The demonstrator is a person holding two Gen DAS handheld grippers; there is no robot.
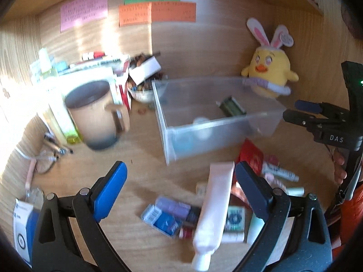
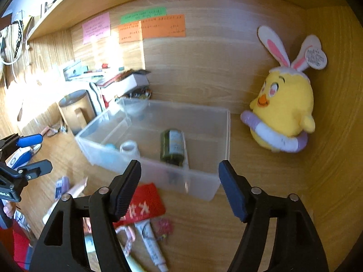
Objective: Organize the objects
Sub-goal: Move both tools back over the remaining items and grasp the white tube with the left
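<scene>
A: Clear plastic storage bin (image 2: 158,122), rectangular and open-topped, is shown toward the back of the wooden desk (image 2: 261,204), near the back panel. A dark green glass bottle (image 2: 173,146) and a small white jar (image 2: 129,148) are seen lying inside it. Loose items are scattered on the desk's near side, in front of the bin.

B: Which item is nearest a gripper?

A: A long white squeeze tube (image 1: 214,206) is seen just ahead of the left gripper (image 1: 179,192), partly between its fingers. Its long axis runs roughly along the fingers, cap end toward the camera. The left jaws are spread wide, and nothing is held.

B: And the right gripper?

A: The right gripper (image 2: 179,188) is shown wide open and empty, hovering before the bin's near wall, above a flat red packet (image 2: 145,204). The left is judged nearer the tube.

B: What cannot be made out?

A: The frames are motion-blurred. The small boxes (image 1: 168,217) beside the tube are not legible, and a pale item under the right finger is cut off. Whether the tube is touched by a pad cannot be told.
</scene>
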